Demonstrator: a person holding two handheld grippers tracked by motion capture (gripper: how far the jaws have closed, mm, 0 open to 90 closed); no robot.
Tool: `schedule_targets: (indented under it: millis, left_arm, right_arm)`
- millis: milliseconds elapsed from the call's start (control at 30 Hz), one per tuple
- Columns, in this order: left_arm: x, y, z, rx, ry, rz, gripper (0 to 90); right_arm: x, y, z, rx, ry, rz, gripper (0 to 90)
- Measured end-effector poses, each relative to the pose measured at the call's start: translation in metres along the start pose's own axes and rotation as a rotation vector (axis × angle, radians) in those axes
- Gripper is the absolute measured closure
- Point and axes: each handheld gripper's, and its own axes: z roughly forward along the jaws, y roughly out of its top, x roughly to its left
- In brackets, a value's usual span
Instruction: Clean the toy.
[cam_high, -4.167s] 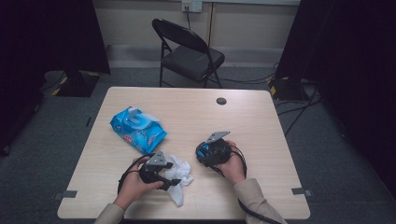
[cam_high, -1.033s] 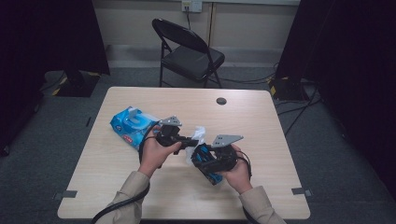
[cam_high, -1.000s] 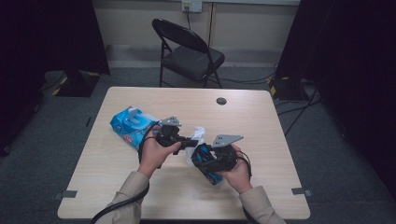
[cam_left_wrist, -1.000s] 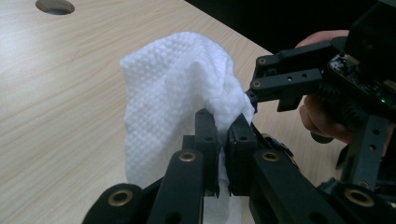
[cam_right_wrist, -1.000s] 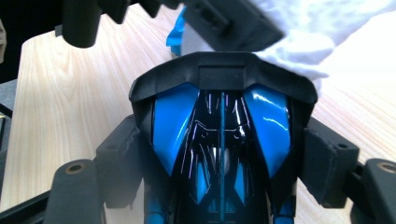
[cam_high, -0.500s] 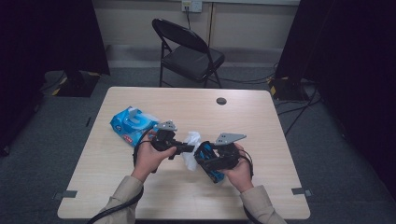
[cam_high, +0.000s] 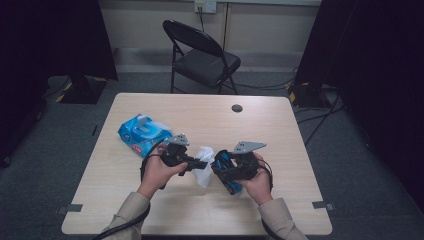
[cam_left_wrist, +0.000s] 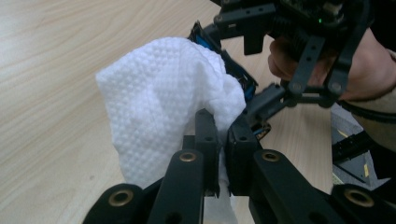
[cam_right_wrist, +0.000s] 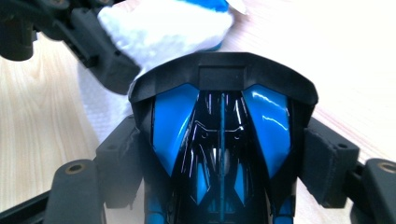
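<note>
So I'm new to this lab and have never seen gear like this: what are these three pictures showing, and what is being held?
A person sits at a wooden table and holds a hand-operated tool in each hand. Each tool ends in two-jawed tongs and carries its own small camera. The high view looks down from above the table. The other two pictures come from those tool cameras, looking along the black jaws. The left tongs are shut on a white wipe. The right tongs clamp a glossy blue and black toy car by its sides. The wipe is pressed against the car's far end, as if cleaning it. A blue pack of wipes lies on the table, beyond the left hand.
</note>
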Motion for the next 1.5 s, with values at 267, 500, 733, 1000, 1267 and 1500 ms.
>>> schedule_targets:
  millis: [267, 500, 733, 1000, 1267, 1500]
  left_arm:
    - [0.001, -0.005, -0.007, 0.015, 0.012, 0.001, 85.7]
    - [0.0, -0.013, -0.01, 0.038, 0.021, 0.021, 85.6]
    - [-0.002, 0.0, -0.027, -0.023, 0.003, 0.024, 85.6]
    - [-0.011, 0.025, -0.023, -0.063, -0.026, 0.051, 85.6]
    - [-0.004, 0.035, -0.006, -0.083, -0.009, 0.011, 85.4]
    - [0.007, 0.037, 0.007, -0.083, 0.067, -0.016, 83.8]
  right_arm:
    - [-0.004, -0.001, -0.002, 0.0, -0.016, 0.003, 25.7]
    - [-0.004, 0.0, -0.002, -0.004, -0.021, 0.002, 25.7]
    - [-0.006, -0.002, -0.002, 0.001, -0.024, 0.006, 25.7]
    - [-0.002, 0.0, 0.001, 0.006, -0.011, -0.011, 25.7]
    - [0.004, 0.005, -0.001, -0.014, 0.024, -0.029, 25.7]
    - [0.011, 0.01, -0.001, -0.023, 0.051, -0.051, 25.7]
